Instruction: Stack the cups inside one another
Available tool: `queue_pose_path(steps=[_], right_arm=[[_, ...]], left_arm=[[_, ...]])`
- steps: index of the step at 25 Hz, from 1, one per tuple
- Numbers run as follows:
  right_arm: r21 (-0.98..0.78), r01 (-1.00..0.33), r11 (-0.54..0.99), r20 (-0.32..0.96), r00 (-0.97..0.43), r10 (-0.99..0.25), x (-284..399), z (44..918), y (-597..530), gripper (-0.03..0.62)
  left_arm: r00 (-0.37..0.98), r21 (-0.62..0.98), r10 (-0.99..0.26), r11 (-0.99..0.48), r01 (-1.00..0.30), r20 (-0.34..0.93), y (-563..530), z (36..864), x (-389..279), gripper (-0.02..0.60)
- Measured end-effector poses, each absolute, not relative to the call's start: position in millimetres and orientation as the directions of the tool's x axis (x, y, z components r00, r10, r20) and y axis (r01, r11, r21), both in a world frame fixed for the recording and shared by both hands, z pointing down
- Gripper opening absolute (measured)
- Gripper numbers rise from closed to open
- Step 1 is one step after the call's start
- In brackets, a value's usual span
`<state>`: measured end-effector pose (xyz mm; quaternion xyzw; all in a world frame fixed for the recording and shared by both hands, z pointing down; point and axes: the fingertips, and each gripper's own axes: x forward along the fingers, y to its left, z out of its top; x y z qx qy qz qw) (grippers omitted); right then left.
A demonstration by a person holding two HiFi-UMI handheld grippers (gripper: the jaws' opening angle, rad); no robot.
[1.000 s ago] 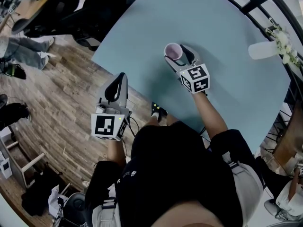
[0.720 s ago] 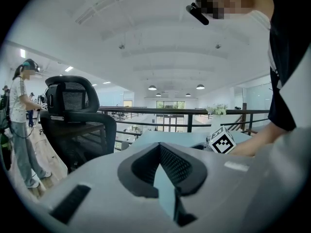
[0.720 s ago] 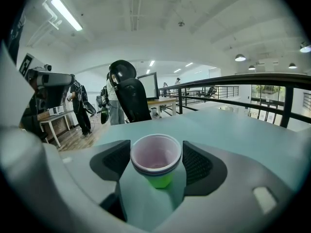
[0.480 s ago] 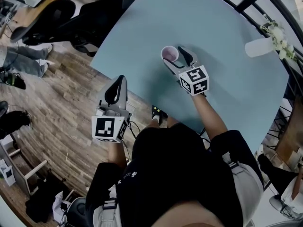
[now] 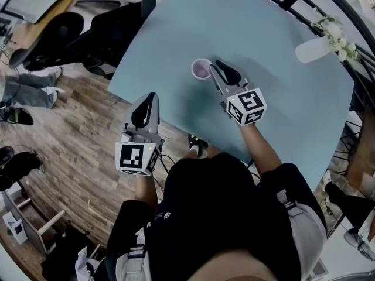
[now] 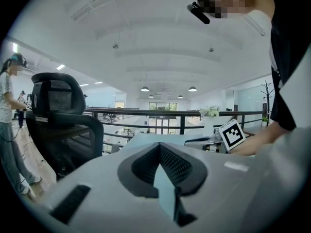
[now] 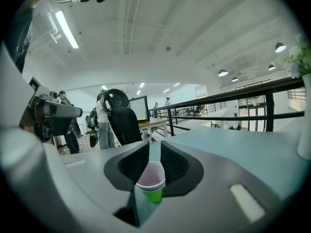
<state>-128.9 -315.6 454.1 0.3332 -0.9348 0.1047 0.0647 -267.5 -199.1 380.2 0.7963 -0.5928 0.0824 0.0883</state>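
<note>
Only the right gripper view revealed a green cup [image 7: 154, 196] beneath the pink cup [image 7: 150, 177]. The right gripper [image 5: 218, 64] had narrow jaws, closing empty. The left gripper [image 5: 152, 96] had its jaws together, left of it an office chair [image 5: 117, 28].

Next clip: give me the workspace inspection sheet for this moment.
surface: light blue table, curved edge.
job's things: lilac cup nested in a green cup, standing upright on the table.
clutter: white vase of flowers at the table's far edge.
grippers: right gripper by the cups, jaws closing, and the pads do not seem to press on them; left gripper at the near table edge, jaws together, nothing between them.
cables: nothing seen.
surroundings: wood floor, black office chair, railing, a standing person.
</note>
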Motion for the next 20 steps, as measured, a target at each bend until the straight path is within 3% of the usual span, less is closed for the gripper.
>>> queue_pose_path(steps=[5,20], right_arm=[[-0.137,-0.665,0.734,0.13,-0.747,-0.652,-105.5,432.8,-309.9,0.006],[-0.146,-0.702,0.697,0.063,-0.71,-0.702,-60.5,391.8,-278.0,0.006]], left_arm=[[0.329,0.047,-0.918,-0.327,-0.944,0.22,-205.0,378.0,-252.5,-0.008],[0.46,0.055,-0.868,-0.459,-0.887,0.188,-227.7,370.5,-209.5,-0.008]])
